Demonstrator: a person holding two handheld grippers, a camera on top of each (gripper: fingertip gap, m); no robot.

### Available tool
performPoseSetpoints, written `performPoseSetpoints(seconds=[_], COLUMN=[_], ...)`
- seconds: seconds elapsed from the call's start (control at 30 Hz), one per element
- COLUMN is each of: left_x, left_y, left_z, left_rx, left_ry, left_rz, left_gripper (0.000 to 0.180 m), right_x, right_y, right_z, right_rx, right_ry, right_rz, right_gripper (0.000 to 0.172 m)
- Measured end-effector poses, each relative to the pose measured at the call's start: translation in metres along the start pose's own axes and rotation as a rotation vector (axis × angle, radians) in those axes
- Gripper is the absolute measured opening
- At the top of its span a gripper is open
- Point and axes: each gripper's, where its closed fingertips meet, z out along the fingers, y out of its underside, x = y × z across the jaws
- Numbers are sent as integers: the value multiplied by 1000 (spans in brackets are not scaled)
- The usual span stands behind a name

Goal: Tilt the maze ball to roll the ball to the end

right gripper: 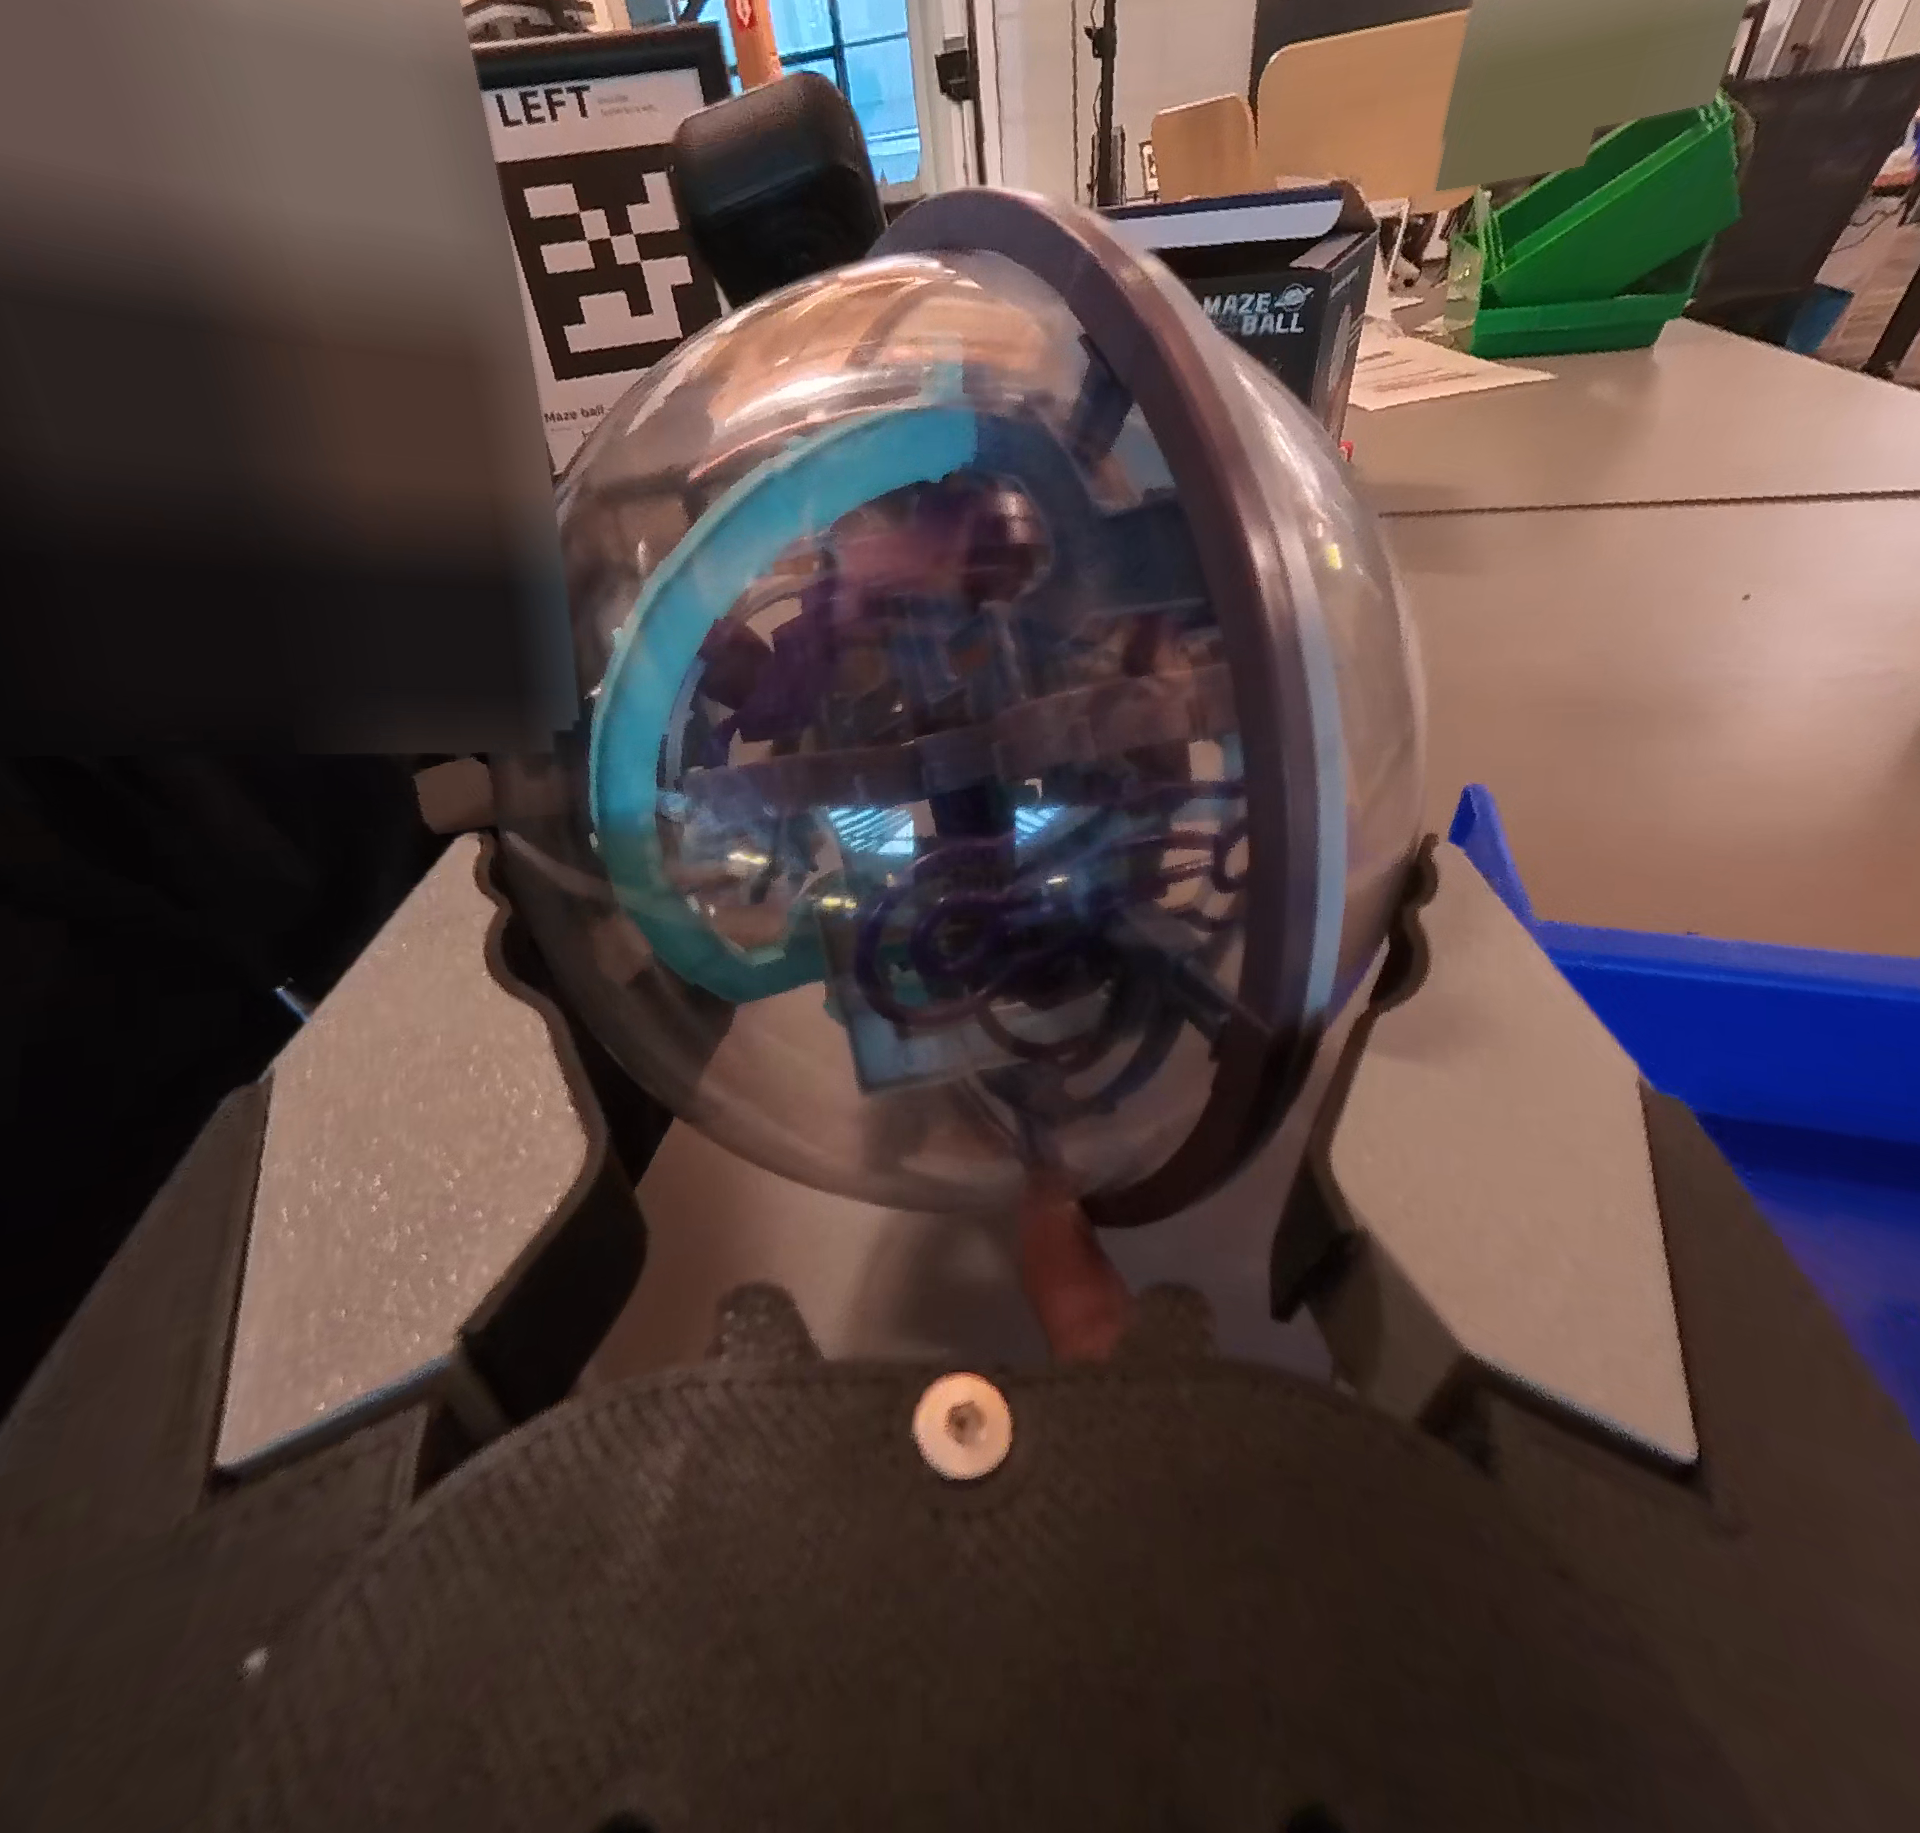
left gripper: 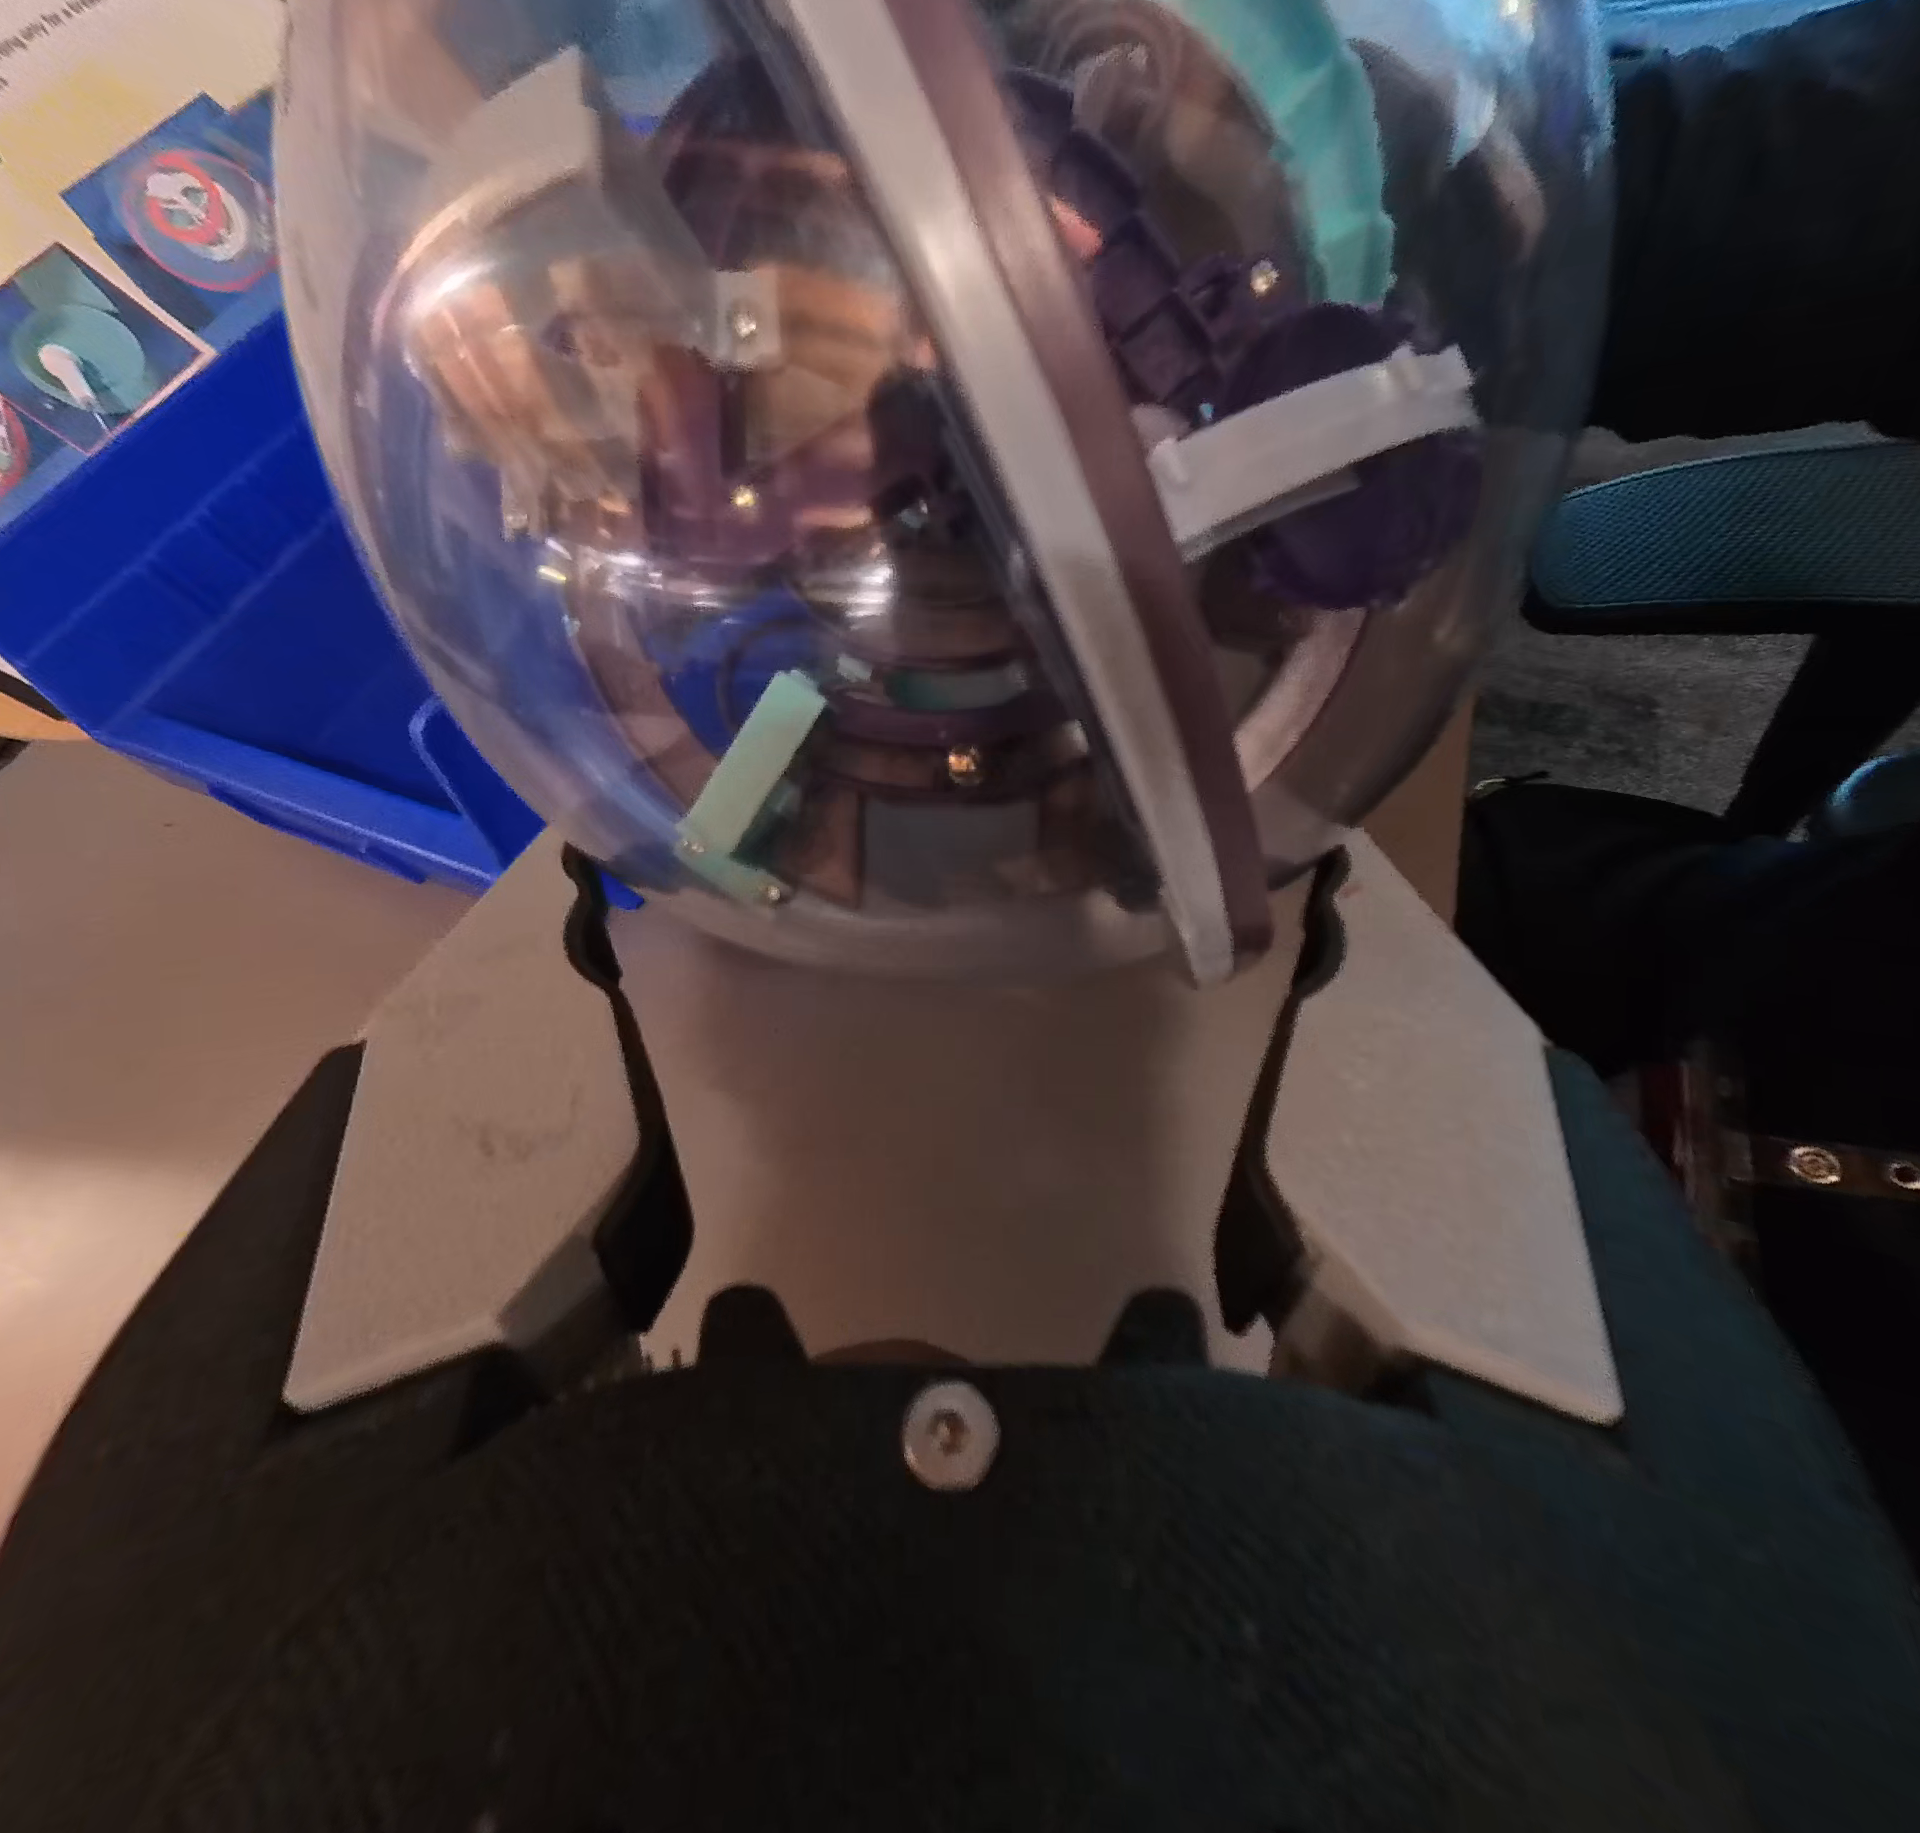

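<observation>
Plainly, label by label, from left to right:

Left gripper point(left gripper: 951, 879): spread wide, its two fingers reaching up either side of the lower part of the maze ball point(left gripper: 727, 433). Left fingertip point(left gripper: 587, 900) sits at the sphere's lower-left curve, right fingertip point(left gripper: 1325, 900) at the lower-right, beside the grey seam band point(left gripper: 1039, 412). Both tips look pressed to the clear shell, so the ball is clasped, though blur makes the exact contact hard to judge.

Maze ball, left wrist view: a clear sphere filling the upper frame, raised off the tan surface point(left gripper: 187, 1004), its seam band running on a steep diagonal. Inside are purple track pieces, a white curved piece and pale-green parts.

Blue bin point(left gripper: 239, 640): behind the ball at left, on the surface, with a printed sheet point(left gripper: 114, 173) lying over it.

Right gripper point(right gripper: 956, 910): also spread very wide, fingers flanking the same maze ball point(right gripper: 977, 703). Left fingertip point(right gripper: 499, 910) meets the sphere by the teal ring point(right gripper: 634, 744); right fingertip point(right gripper: 1418, 910) meets it just past the dark seam band point(right gripper: 1236, 640). The ball is gripped here too.

Maze ball, right wrist view: held above the grey surface point(right gripper: 1662, 640), seam nearly upright and tilted right.

Marker board point(right gripper: 603, 256): black and white, behind the ball at left.

Dark box point(right gripper: 1278, 318): behind the ball, right of centre.

Green trays point(right gripper: 1590, 245): far right on the surface.
</observation>
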Motion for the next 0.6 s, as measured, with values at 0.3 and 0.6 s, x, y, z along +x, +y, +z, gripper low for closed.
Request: performPoseSetpoints(seconds=[0.3,0.6], left_x=[2,6], left_y=[2,10], left_z=[1,6], left_rx=[19,30], left_ry=[84,169], left_rz=[-136,-263], left_gripper=[131,131], right_x=[6,13], right_y=[3,11], right_z=[1,2], right_rx=[-3,-12], right_ry=[-9,0], right_rz=[160,313], right_gripper=[156,156])
